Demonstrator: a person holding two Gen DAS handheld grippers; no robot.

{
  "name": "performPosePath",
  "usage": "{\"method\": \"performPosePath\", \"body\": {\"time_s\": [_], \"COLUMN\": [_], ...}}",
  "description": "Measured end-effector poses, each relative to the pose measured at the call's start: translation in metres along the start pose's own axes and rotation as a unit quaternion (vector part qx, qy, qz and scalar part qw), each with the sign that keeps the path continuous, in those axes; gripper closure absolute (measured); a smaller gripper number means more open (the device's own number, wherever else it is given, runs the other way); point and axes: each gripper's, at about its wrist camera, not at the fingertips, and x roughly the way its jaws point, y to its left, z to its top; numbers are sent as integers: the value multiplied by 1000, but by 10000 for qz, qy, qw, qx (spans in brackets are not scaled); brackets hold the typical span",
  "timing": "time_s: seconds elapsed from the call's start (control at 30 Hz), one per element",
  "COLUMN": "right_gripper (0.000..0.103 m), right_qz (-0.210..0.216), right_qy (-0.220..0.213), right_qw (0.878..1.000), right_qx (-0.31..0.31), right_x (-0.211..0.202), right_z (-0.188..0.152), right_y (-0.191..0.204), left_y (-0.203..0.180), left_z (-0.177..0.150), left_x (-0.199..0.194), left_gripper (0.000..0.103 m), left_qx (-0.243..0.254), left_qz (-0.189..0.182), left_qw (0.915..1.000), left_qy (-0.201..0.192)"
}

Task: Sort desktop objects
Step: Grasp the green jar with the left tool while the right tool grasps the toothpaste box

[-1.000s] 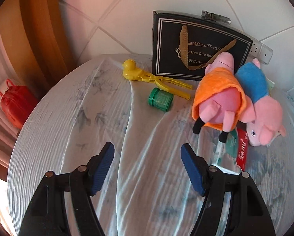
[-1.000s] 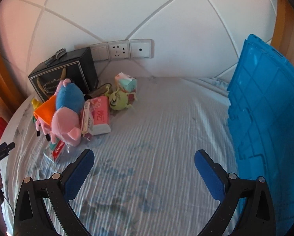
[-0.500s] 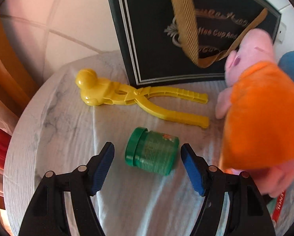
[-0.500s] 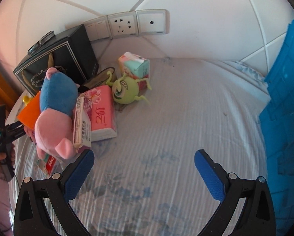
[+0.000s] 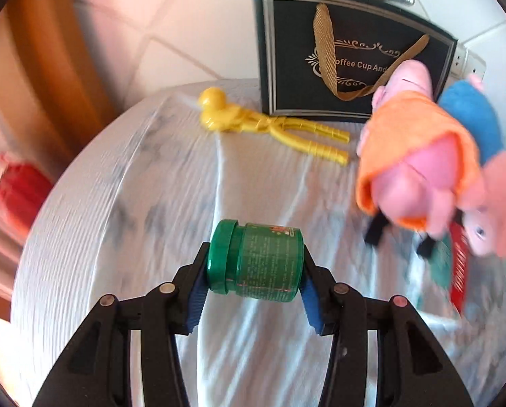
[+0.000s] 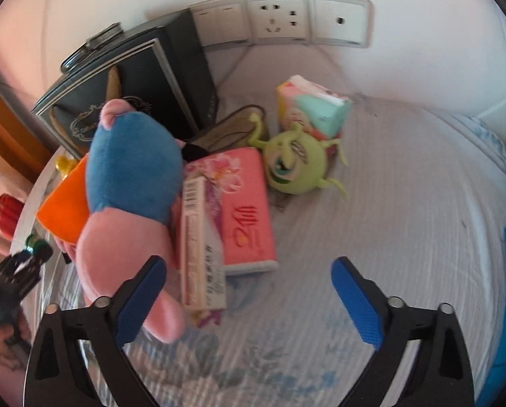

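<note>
The left gripper (image 5: 254, 279) is closing on the green jar (image 5: 256, 261) lying crosswise between its pads, beginning the pick-up, while the right gripper (image 6: 249, 291), closing with nothing between its jaws, is nearing the pink tissue pack (image 6: 242, 203) just ahead; lifting probably follows.

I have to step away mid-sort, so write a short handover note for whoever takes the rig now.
Left tool: closing on the green plastic jar with the screw lid, which lies sideways between its blue pads; looks gripped.
Right tool: closing but still wide, nothing between the pads, hovering over the cloth by the pink tissue pack.
Pile by the black gift bag: pig plush in orange dress, pig plush in blue, green one-eyed monster plush, yellow plastic tongs.
Done: nothing visibly sorted. Left: everything.
</note>
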Motion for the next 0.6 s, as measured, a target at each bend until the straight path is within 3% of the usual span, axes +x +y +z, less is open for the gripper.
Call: {"method": "performPosePath", "body": {"time_s": [0.17, 0.23, 0.33, 0.47, 0.6], "right_gripper": [30, 60, 75, 84, 85], "right_qz": [69, 32, 77, -2, 55], "right_qy": [51, 77, 203, 2, -191], "right_qw": [9997, 9996, 9992, 9994, 9991], "right_qx": [-211, -286, -343, -359, -370], "right_x": [12, 17, 24, 5, -26], "right_z": [0, -1, -5, -17, -36], "right_y": [22, 27, 30, 31, 30], "left_y": [2, 1, -5, -20, -32], "left_z": [-41, -54, -67, -78, -85], "left_x": [-34, -42, -58, -76, -97], "left_gripper": [56, 56, 56, 56, 56], "left_qx": [-556, -680, -727, -368, -321], "left_qz": [-37, -15, -5, 75, -254], "left_qw": [9984, 9977, 9974, 9992, 9991], "left_qy": [84, 70, -1, -132, -126]}}
